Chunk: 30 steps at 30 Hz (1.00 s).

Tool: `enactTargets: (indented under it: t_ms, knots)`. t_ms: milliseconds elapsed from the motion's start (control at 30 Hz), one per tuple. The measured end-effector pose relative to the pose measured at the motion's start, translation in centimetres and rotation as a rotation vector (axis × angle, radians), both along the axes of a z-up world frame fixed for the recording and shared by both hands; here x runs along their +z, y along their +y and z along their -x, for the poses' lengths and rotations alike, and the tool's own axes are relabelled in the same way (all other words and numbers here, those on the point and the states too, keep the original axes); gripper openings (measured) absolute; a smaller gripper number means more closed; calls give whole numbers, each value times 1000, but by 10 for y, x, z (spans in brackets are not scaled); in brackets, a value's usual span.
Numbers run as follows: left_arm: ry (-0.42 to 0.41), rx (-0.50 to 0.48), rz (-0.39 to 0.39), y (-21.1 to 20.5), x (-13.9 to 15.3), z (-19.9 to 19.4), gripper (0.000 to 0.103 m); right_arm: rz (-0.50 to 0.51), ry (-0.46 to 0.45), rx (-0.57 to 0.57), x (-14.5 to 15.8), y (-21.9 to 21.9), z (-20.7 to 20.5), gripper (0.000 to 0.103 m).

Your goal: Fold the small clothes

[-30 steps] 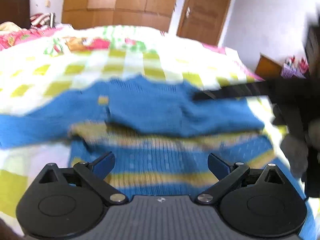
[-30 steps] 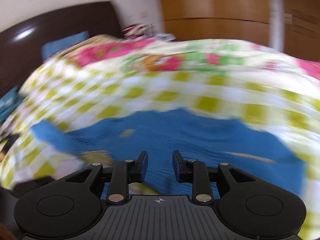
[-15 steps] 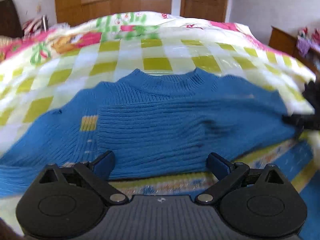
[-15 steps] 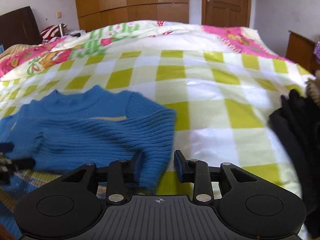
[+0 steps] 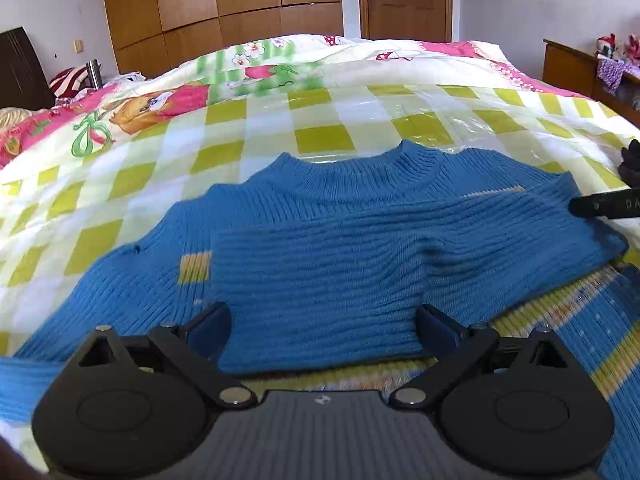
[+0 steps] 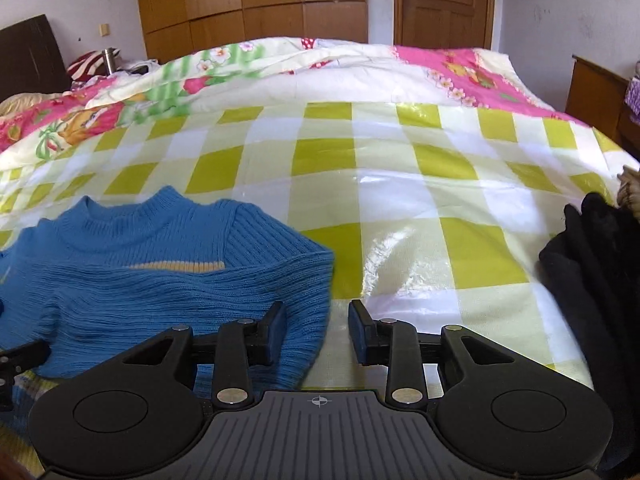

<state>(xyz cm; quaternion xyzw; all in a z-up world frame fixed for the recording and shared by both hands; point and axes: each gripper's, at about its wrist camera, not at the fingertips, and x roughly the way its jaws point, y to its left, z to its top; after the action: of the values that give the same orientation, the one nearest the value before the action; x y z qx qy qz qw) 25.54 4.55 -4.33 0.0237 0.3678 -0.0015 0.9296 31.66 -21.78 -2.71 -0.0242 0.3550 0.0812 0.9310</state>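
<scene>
A small blue knit sweater [image 5: 320, 248] with yellow stripes lies flat on the checked bed cover, collar at the far side. One sleeve is folded across its chest toward the left. My left gripper [image 5: 323, 322] is wide open and empty, low over the folded sleeve's cuff. My right gripper [image 6: 316, 330] is open at the sweater's right edge [image 6: 308, 292], with the fold of the sleeve lying between its fingers. The right gripper's finger shows as a black bar [image 5: 604, 208] in the left wrist view.
A yellow and white checked plastic sheet [image 6: 400, 208] covers the bed, over a pink flowered quilt [image 6: 460, 68]. A pile of dark clothes [image 6: 592, 264] lies at the right. A wardrobe and a door stand behind the bed.
The right gripper carried the sleeve across the chest, swung back to the sweater's right edge and opened wider. The left gripper stayed open and moved lower over the sweater.
</scene>
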Motion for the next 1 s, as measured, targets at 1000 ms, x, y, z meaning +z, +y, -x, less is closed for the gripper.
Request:
enactTargets:
  t_ms: [1000]
  knots:
    - [-30,187,186,92,22,110,103,133,-25,521,40,195,82,33]
